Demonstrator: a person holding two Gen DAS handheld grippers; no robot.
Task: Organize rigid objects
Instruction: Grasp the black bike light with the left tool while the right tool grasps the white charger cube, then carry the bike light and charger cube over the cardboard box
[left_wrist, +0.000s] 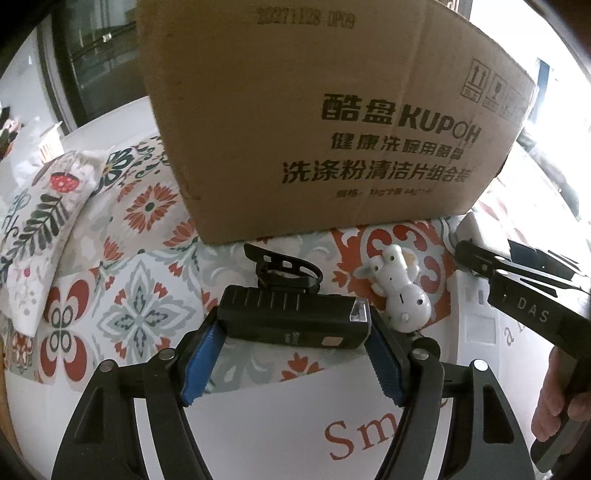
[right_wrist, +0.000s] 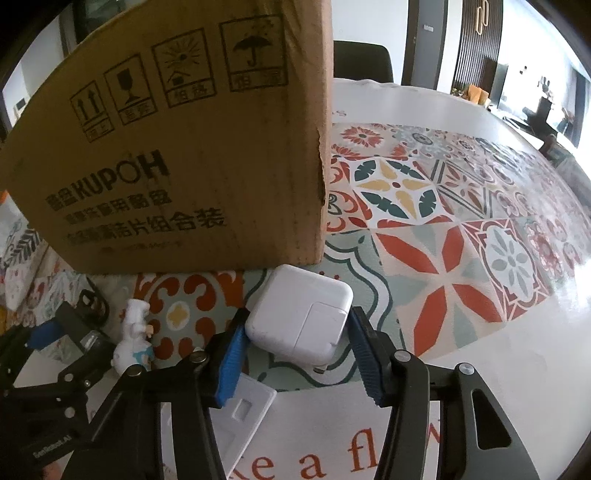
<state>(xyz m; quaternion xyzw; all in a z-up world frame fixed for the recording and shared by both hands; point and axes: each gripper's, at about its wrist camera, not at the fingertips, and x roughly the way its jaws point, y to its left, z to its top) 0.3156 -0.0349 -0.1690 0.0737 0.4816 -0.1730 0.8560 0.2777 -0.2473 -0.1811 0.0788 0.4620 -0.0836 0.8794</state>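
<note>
My left gripper (left_wrist: 293, 339) is shut on a black bike light (left_wrist: 291, 323), its blue pads against both ends. The light's strap mount (left_wrist: 284, 269) sticks out behind it. A white figurine (left_wrist: 400, 291) lies just right of the light; it also shows in the right wrist view (right_wrist: 135, 341). My right gripper (right_wrist: 295, 339) is shut on a white power adapter (right_wrist: 301, 321), held just above the table. A brown cardboard box (left_wrist: 325, 122) stands close behind both grippers and also shows in the right wrist view (right_wrist: 177, 147).
The table has a patterned floral cloth (right_wrist: 461, 229). A white flat plastic plate (right_wrist: 240, 417) lies under the right gripper. A floral cushion (left_wrist: 40, 214) lies at the left. A dark chair (right_wrist: 360, 59) stands beyond the table's far edge.
</note>
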